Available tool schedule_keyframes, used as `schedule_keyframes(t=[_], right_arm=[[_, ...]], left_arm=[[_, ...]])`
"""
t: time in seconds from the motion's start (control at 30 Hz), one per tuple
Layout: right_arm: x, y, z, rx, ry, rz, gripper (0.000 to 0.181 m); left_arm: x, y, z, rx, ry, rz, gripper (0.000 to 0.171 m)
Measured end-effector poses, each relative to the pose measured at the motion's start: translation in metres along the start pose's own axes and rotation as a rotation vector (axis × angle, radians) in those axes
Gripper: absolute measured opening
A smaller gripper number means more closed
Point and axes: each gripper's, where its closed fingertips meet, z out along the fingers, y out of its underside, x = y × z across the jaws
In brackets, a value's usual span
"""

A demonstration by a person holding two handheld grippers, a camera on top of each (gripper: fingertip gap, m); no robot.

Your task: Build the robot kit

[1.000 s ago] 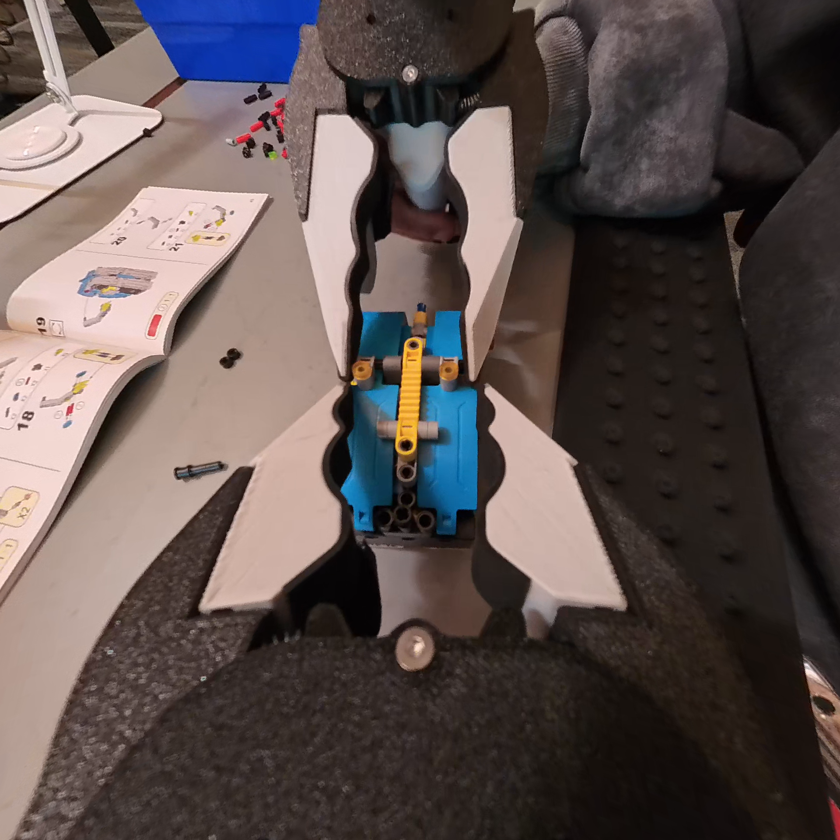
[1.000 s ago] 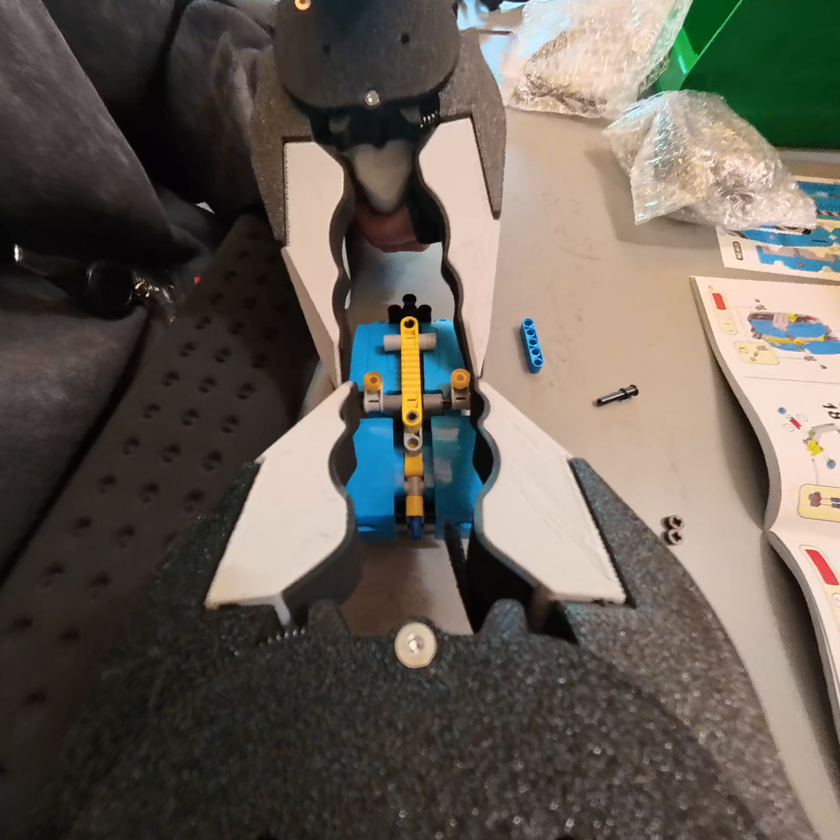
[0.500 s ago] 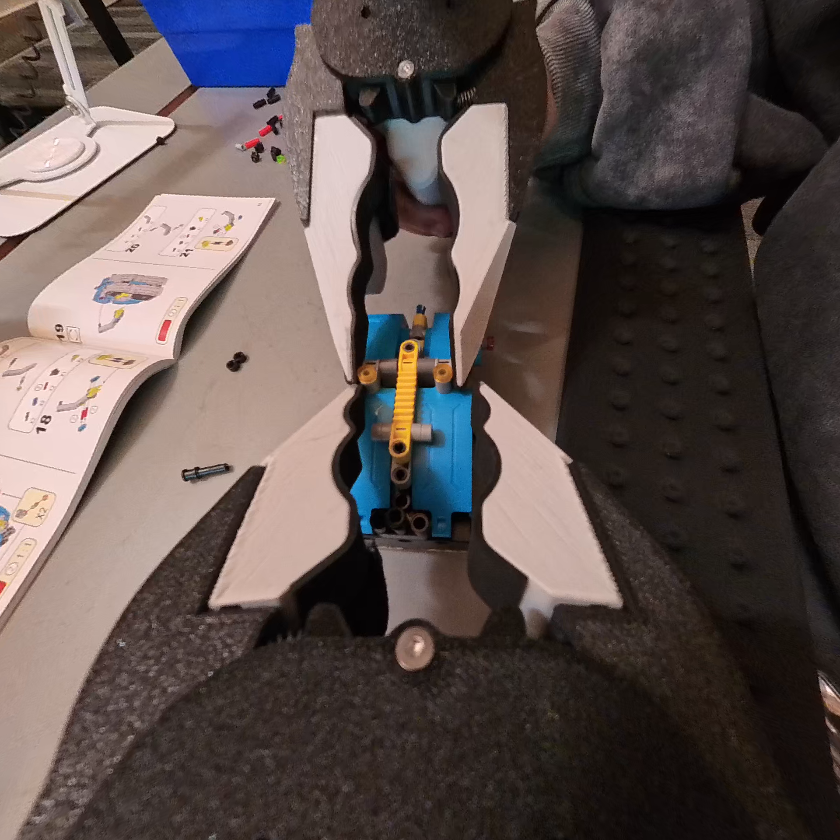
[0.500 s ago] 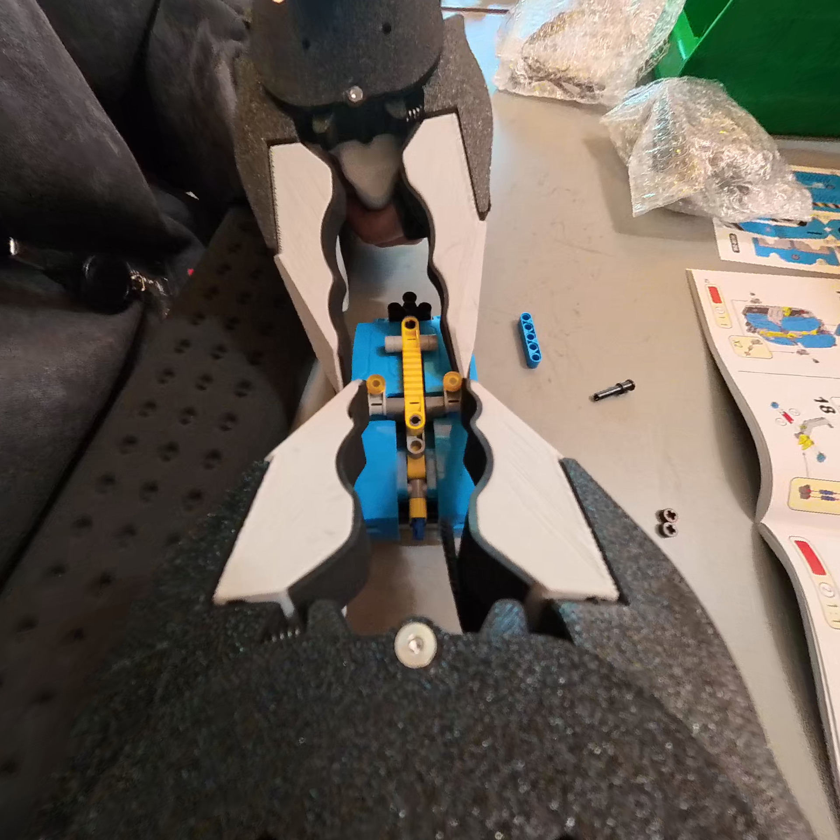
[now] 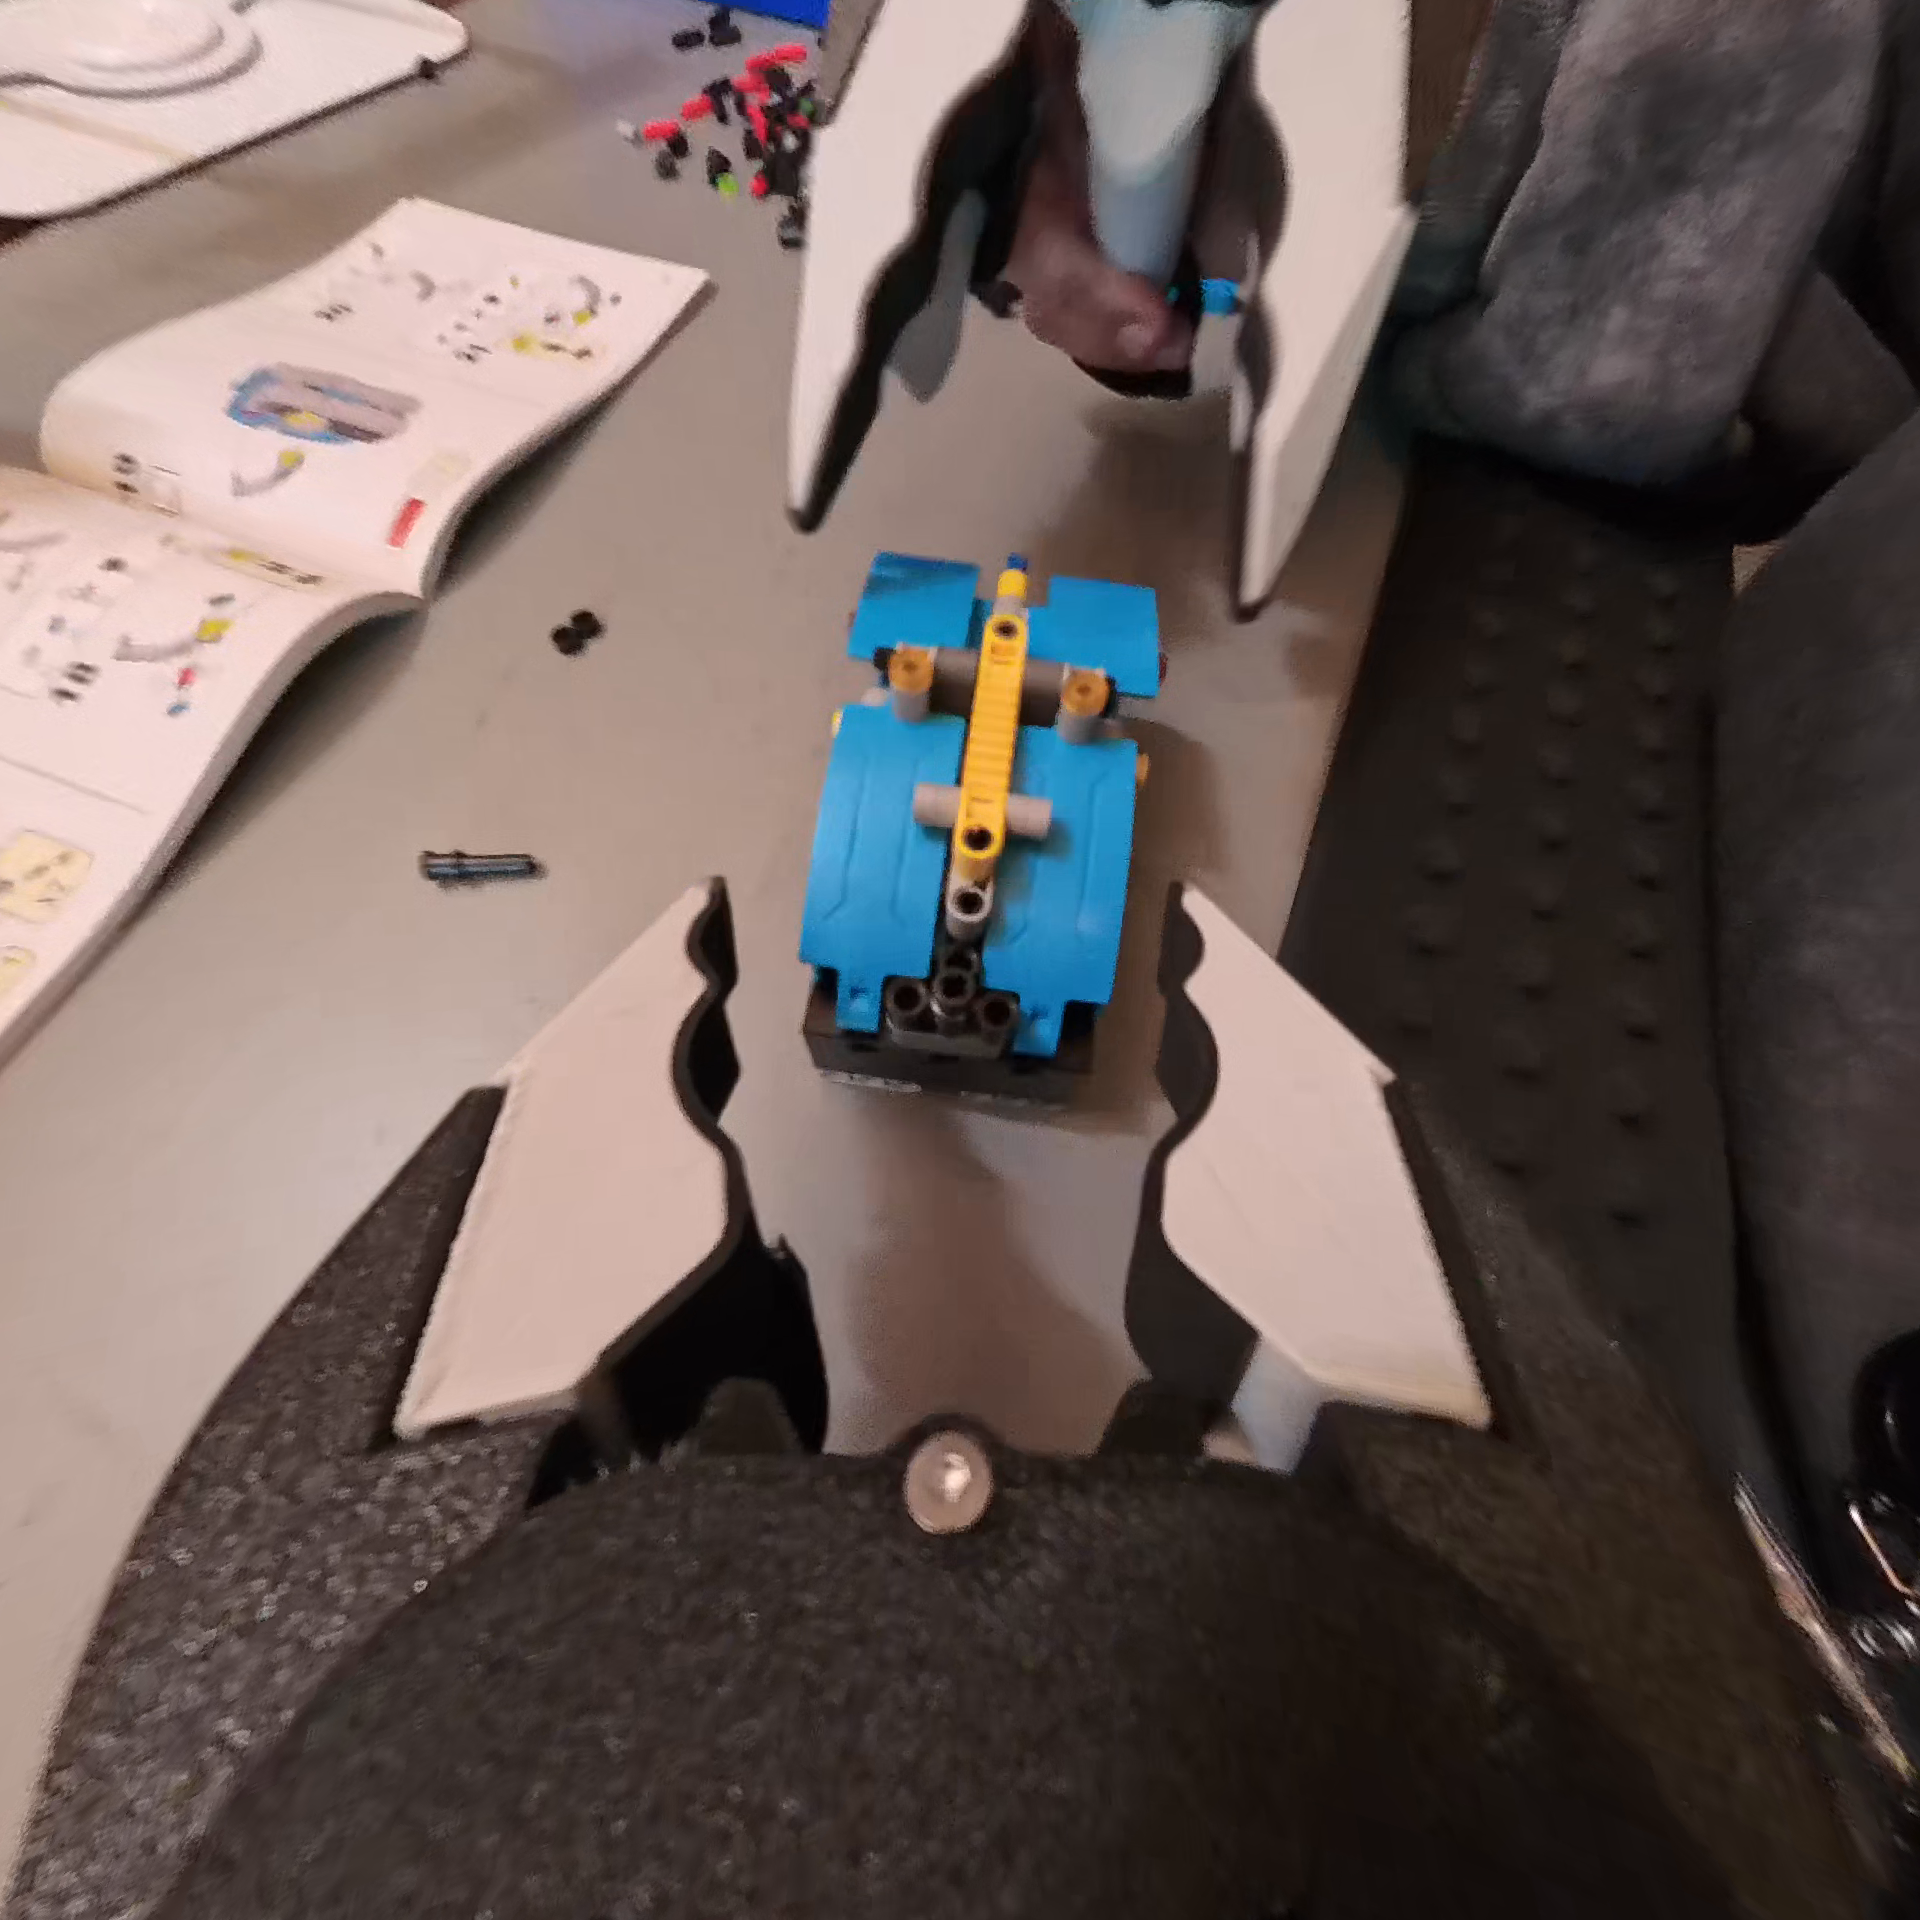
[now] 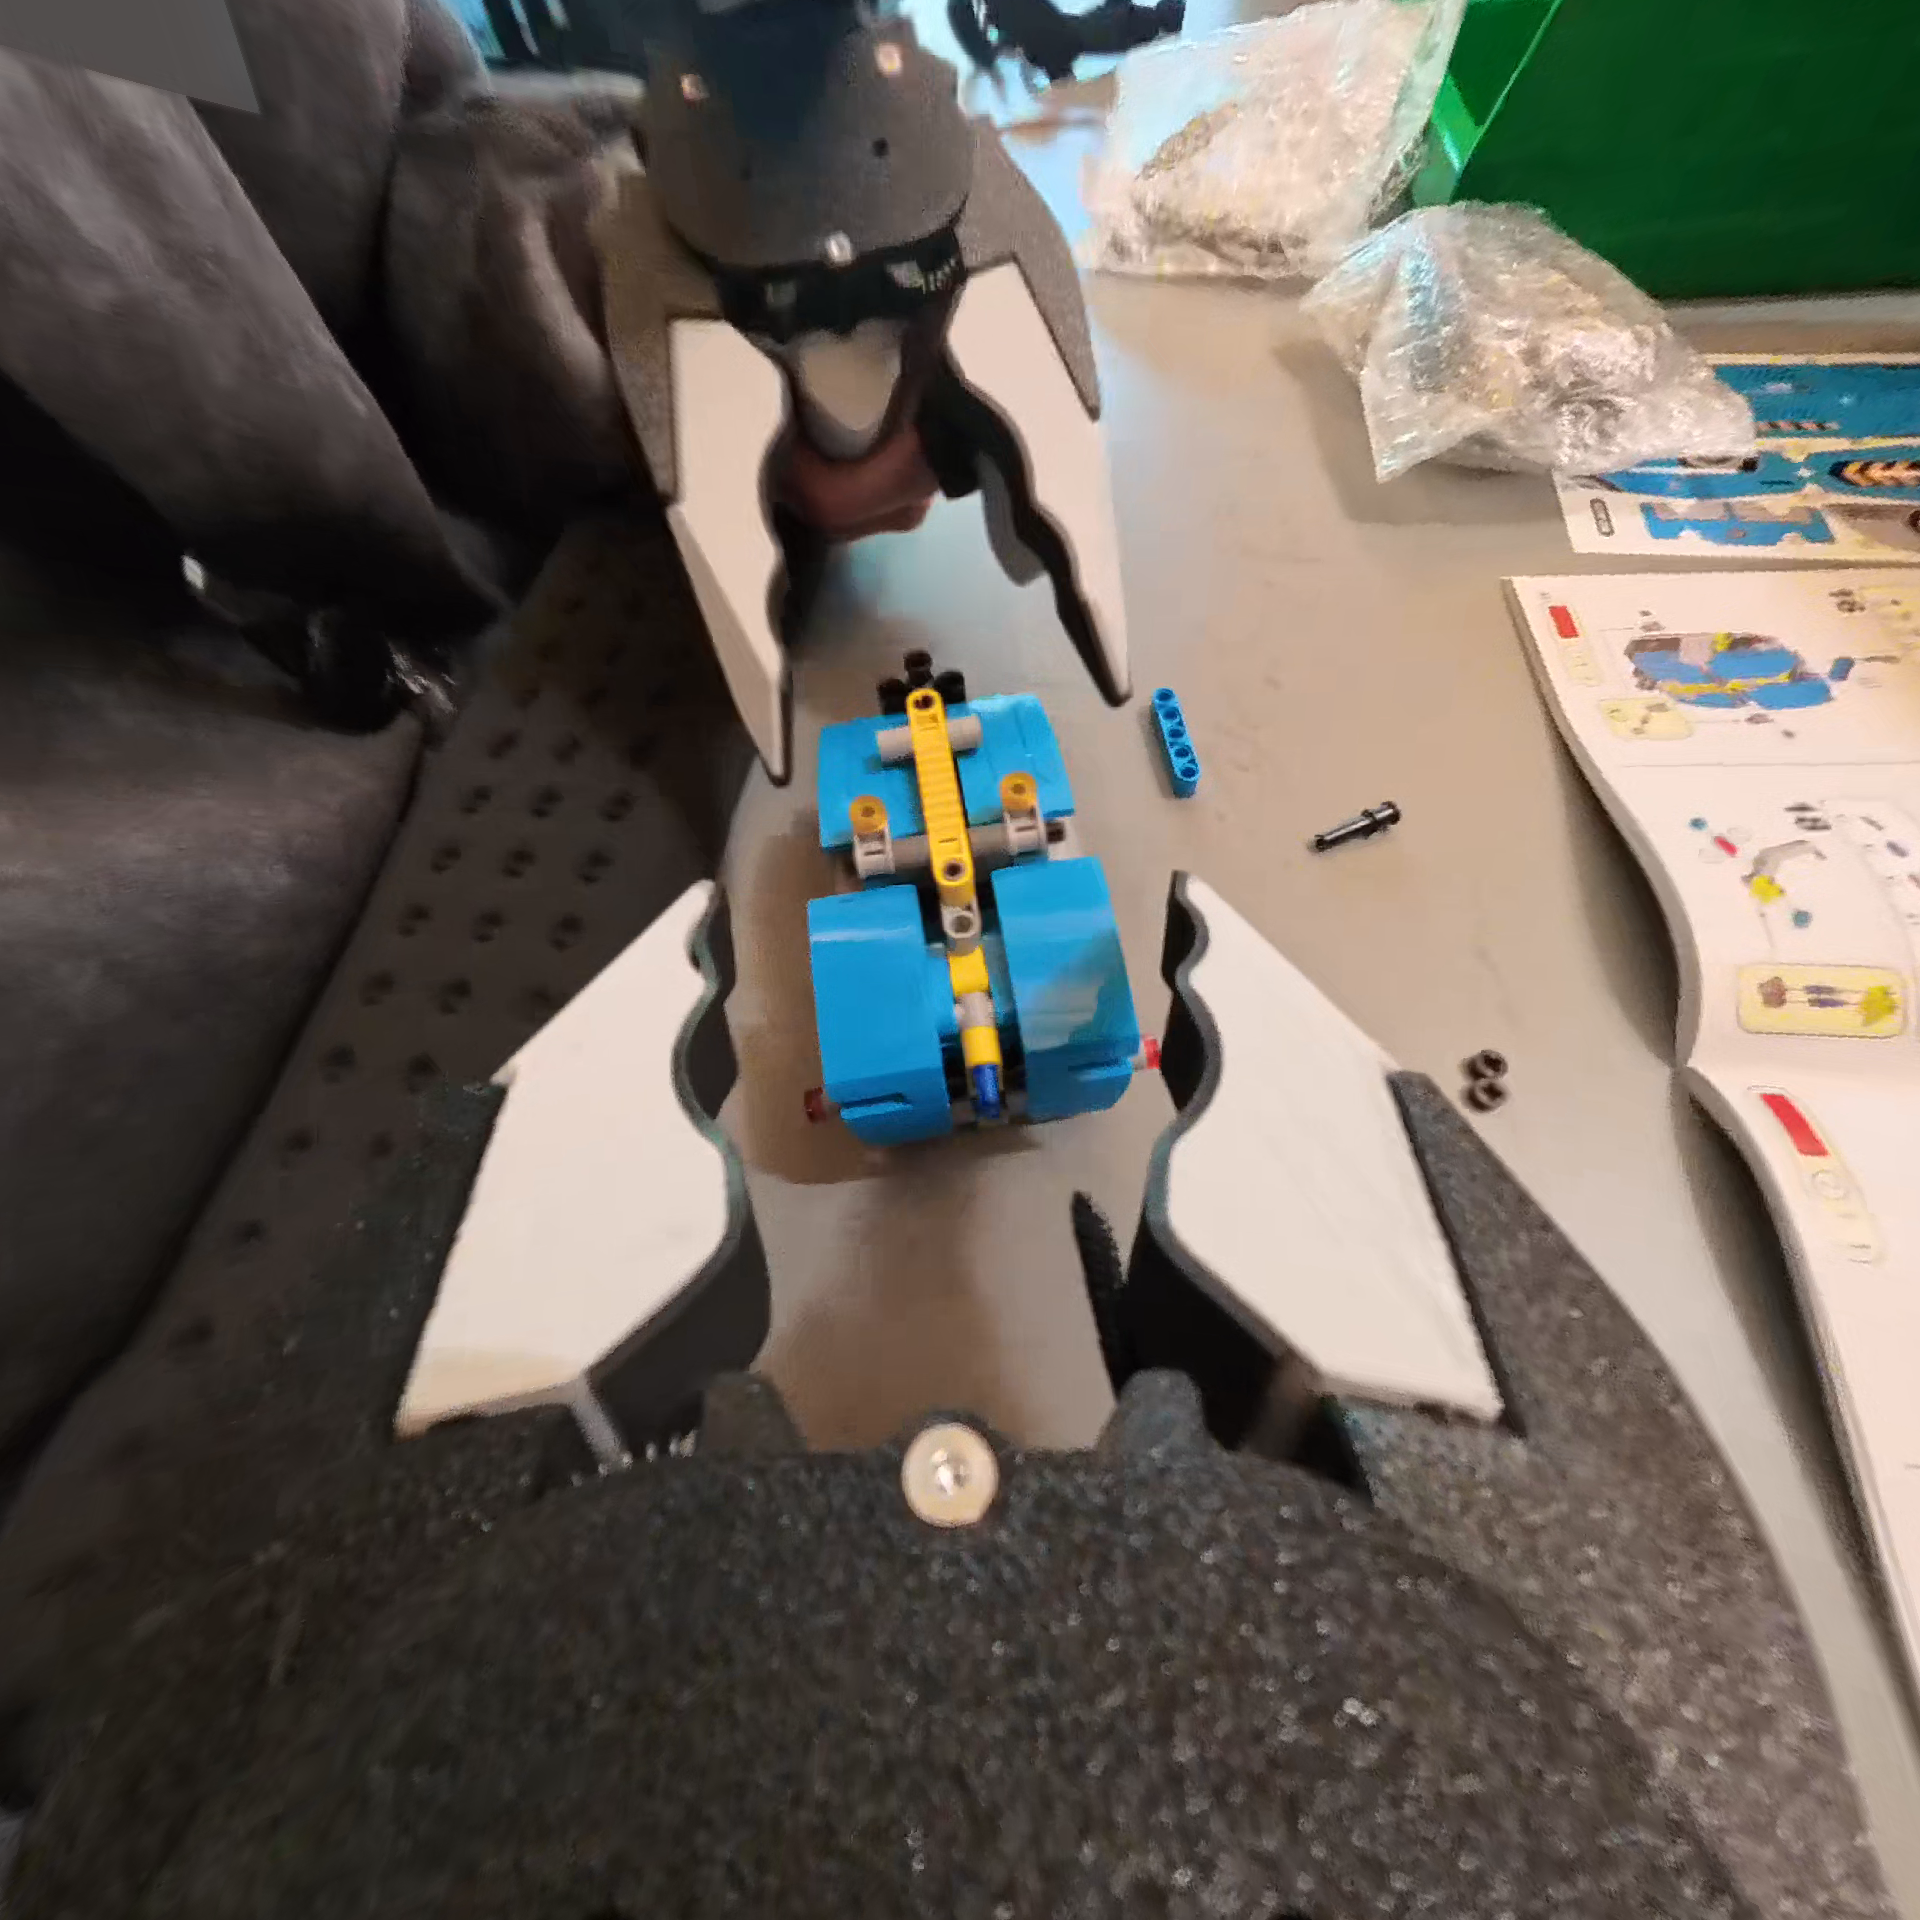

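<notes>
We work on a grey table [image 5: 312,1039], which bears everything here, with a dark studded mat [image 5: 1538,935] running along the edge nearest the person's grey sleeve [image 5: 1642,229]. An open instruction booklet [image 5: 260,436] lies on the table to one side, and in the right wrist view two bubble-wrap bags [image 6: 1507,343] sit beyond it before a green box [image 6: 1714,135]. Our left gripper [image 5: 940,904] and right gripper [image 6: 940,894] face each other from opposite ends, each with its fingers spread wide and gripping nothing. Between them the blue toy vehicle [image 5: 982,821] stands on the table by itself, touched by neither gripper as far as we can see; its blue panels, yellow beam [image 5: 992,717] and grey pins look joined into one body, though we see no wheels on it, so we judge it a part-built model. Loose pieces lie about it: a small blue beam [image 6: 1174,741] just beside it, a black pin [image 6: 1356,828] and a black connector [image 6: 1486,1077] nearer the booklet, and a heap of small red and black parts [image 5: 738,125] well apart at the far end.
</notes>
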Motion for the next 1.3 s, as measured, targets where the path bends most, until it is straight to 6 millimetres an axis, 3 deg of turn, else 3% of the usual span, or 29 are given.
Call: schedule_keyframes(t=[0.13,0.2,0.27,0.4,0.5,0.67,0.77,0.93,1.3], right_arm=[[0.015,0.022,0.012,-0.11,0.086,-0.019,0.086],[0.028,0.025,0.006,-0.105,0.117,0.023,0.087],[0.043,0.025,-0.004,-0.087,0.175,0.036,0.072],[0.042,0.024,-0.005,-0.072,0.169,0.047,0.071],[0.032,0.004,-0.012,0.006,0.179,-0.01,0.042],[0.02,-0.001,-0.005,0.027,0.118,0.062,0.01],[0.022,0.007,0.003,0.007,0.093,0.126,0.008],[0.02,0.007,0.01,0.031,0.041,0.168,0.006],[0.027,0.01,0.005,0.025,0.018,0.195,0.003]], left_arm=[[0.008,0.008,0.003,-0.052,0.0,0.062,0.068],[0.01,0.012,0.0,-0.085,0.0,0.08,0.062],[0.014,0.013,-0.002,-0.089,0.02,0.074,0.052],[0.01,0.009,0.0,-0.069,0.001,0.079,0.054],[0.004,-0.003,-0.005,0.013,0.001,0.031,0.053],[-0.01,-0.019,-0.013,0.134,0.019,-0.05,0.014],[-0.012,-0.02,-0.009,0.129,0.012,-0.004,0.0],[-0.012,-0.016,-0.001,0.116,0.027,0.019,0.0],[-0.013,-0.02,0.007,0.134,0.06,0.077,0.0]])
